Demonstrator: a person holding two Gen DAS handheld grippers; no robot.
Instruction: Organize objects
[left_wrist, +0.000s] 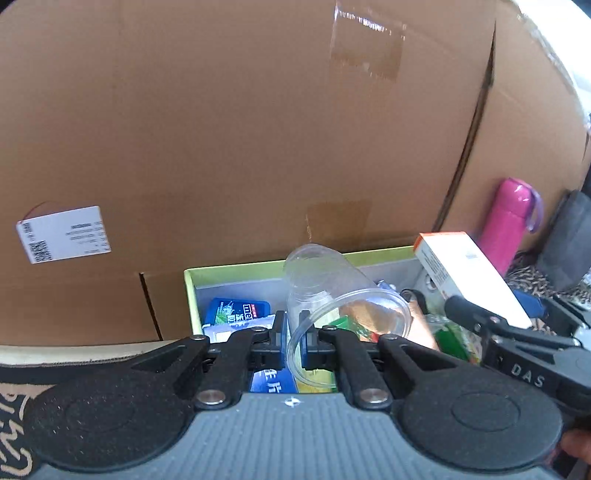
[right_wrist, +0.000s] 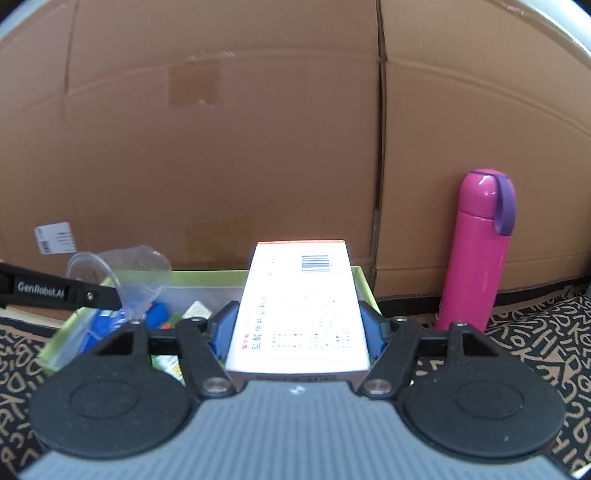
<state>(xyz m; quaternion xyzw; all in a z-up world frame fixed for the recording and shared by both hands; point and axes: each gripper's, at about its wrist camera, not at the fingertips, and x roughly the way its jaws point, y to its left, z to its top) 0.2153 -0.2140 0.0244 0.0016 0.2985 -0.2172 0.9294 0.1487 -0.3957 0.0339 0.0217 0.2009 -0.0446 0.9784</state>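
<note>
- Fingers of left gripper (left_wrist: 293, 341) clamped on rim wall of clear plastic cup (left_wrist: 325, 291); cup tipped on its side, mouth toward cam, held above the green-rimmed tray (left_wrist: 236, 266).
- Right gripper (right_wrist: 298, 332) fingers closed w/ blue pads on both long sides of white medicine box (right_wrist: 301, 306), orange strip at far end, barcode up; box roughly level, far end over tray's right part.
- Step, my read: both items mid-carry to tray, drop-off pending. Tray already holds blue packet (left_wrist: 236, 312), green packs, other bits.
- Next move likely needs: lower each item into a free patch, then let go; cup prob. wants righting or laying flat so it won't roll.
- Edges: cardboard carton wall (left_wrist: 221, 129) right behind tray's far rim, so little fwd room. Pink thermos (right_wrist: 476, 254) upright beside tray's right end, near right gripper's path; easy to knock.
- Grippers close together over tray, right one's arm visible near cup in left view; stagger the drops.
- Open room: patterned cloth (right_wrist: 535, 332) in front of thermos, right of tray.
</note>
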